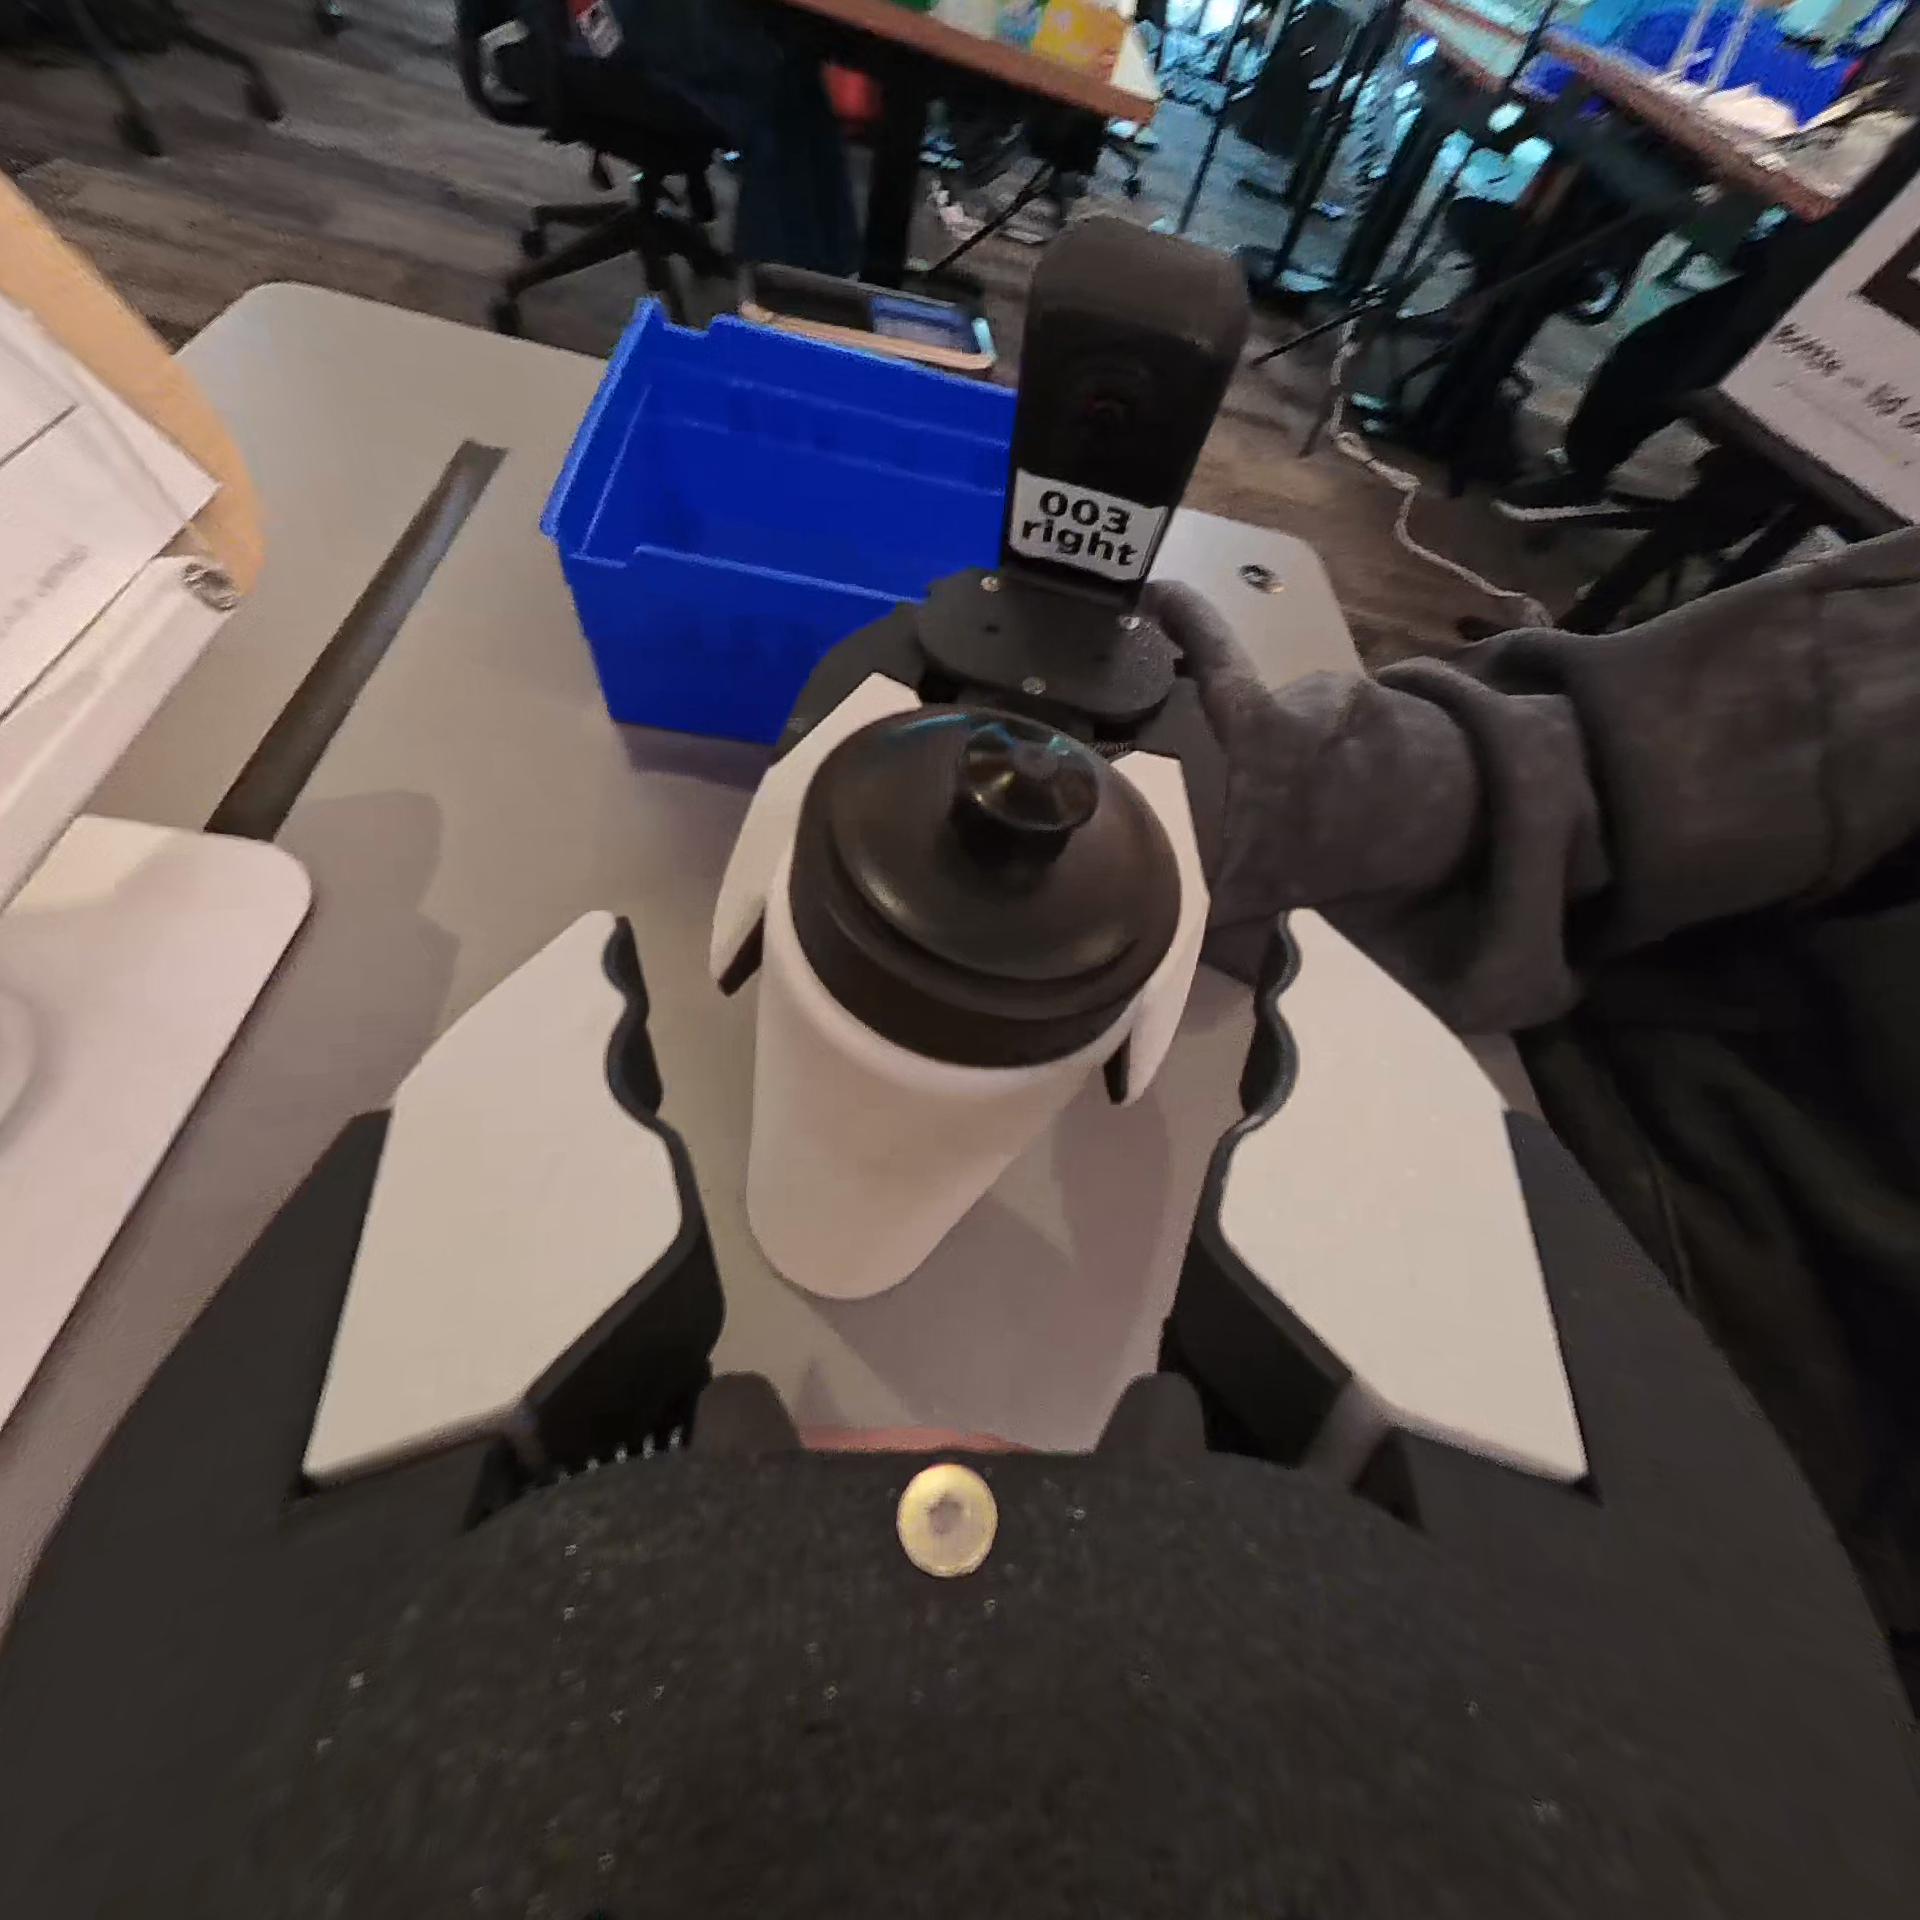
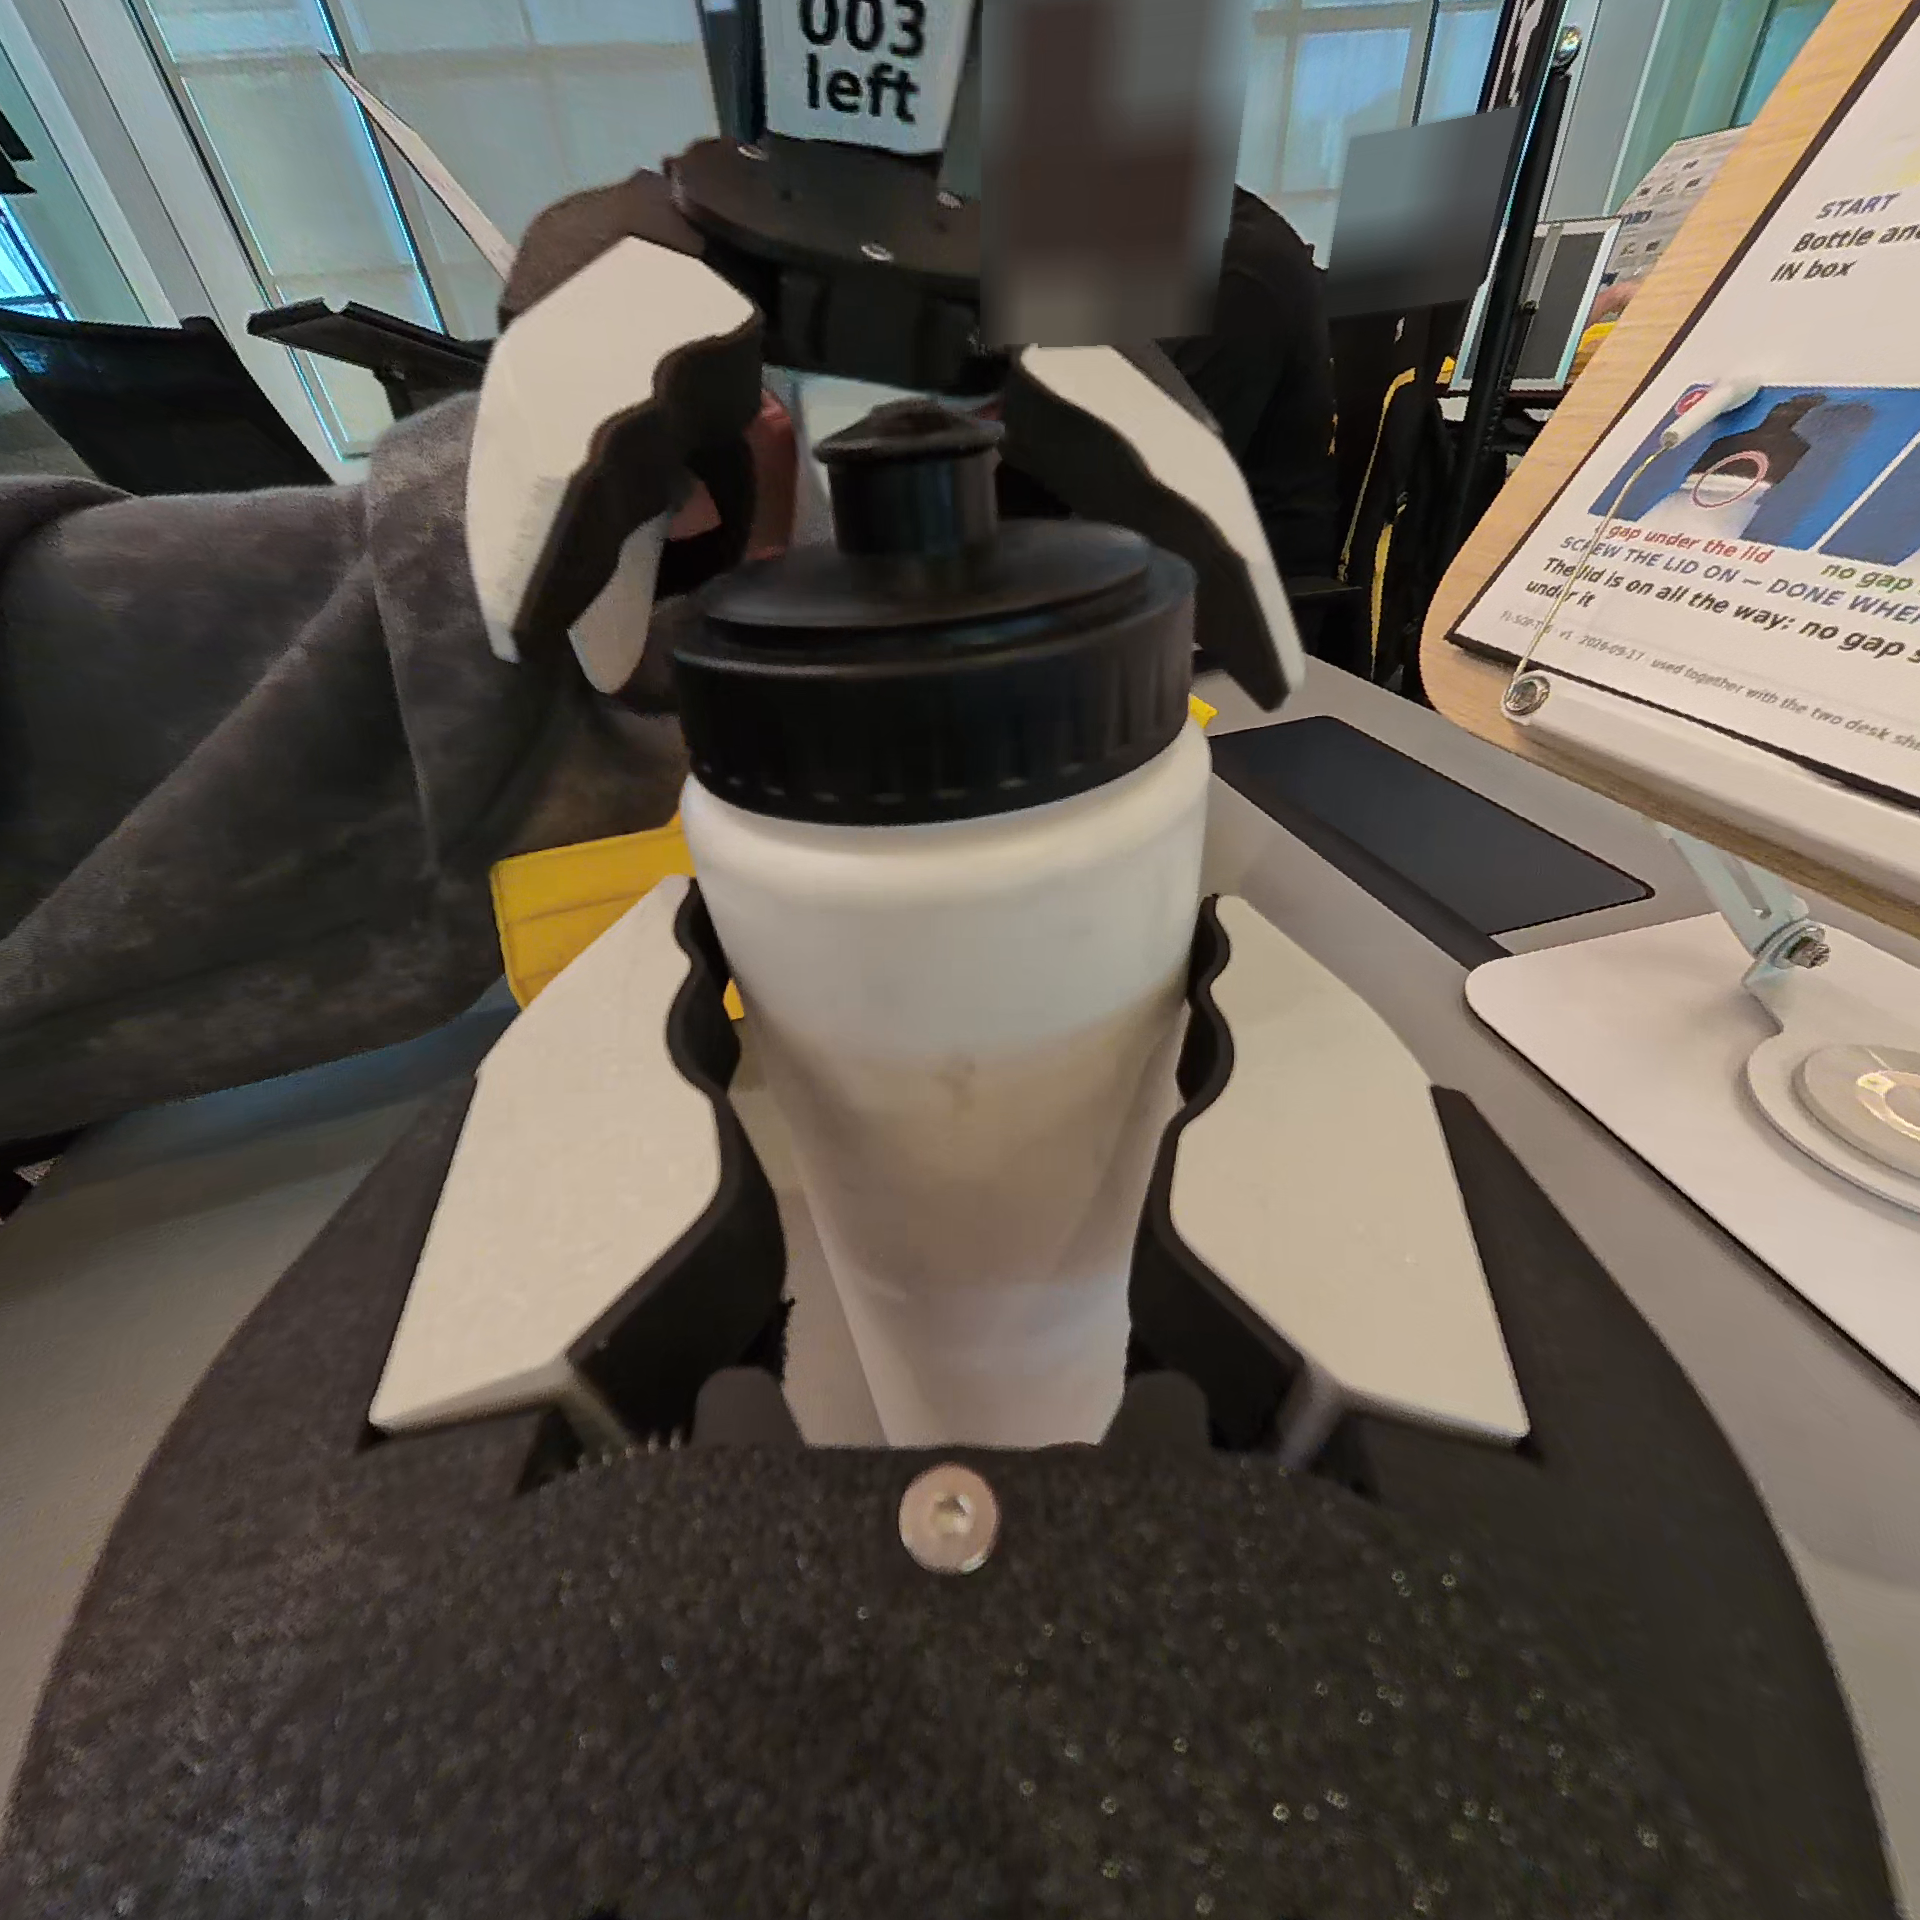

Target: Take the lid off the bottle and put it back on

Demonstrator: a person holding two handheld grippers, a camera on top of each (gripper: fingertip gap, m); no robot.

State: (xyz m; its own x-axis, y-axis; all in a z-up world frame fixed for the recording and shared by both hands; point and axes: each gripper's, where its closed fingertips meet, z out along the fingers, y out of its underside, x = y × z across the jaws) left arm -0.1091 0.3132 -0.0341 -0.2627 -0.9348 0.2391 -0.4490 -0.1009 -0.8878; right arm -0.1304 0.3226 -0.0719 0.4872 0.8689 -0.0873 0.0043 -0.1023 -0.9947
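A white bottle with a black spouted lid stands upright on the grey table. In the right wrist view, my right gripper is shut on the bottle's body, with a finger pressed against each side below the lid. It also shows in the left wrist view, reaching in from the far side. My left gripper is open and hangs above the lid. Its fingers stand wide on either side, apart from the lid. The right wrist view shows the left gripper straddling the lid.
A blue bin stands on the table behind the bottle. An instruction board on a white stand base is at one side, with a dark slot in the table near it. A person's grey sleeve holds the right gripper. Something yellow lies behind the bottle.
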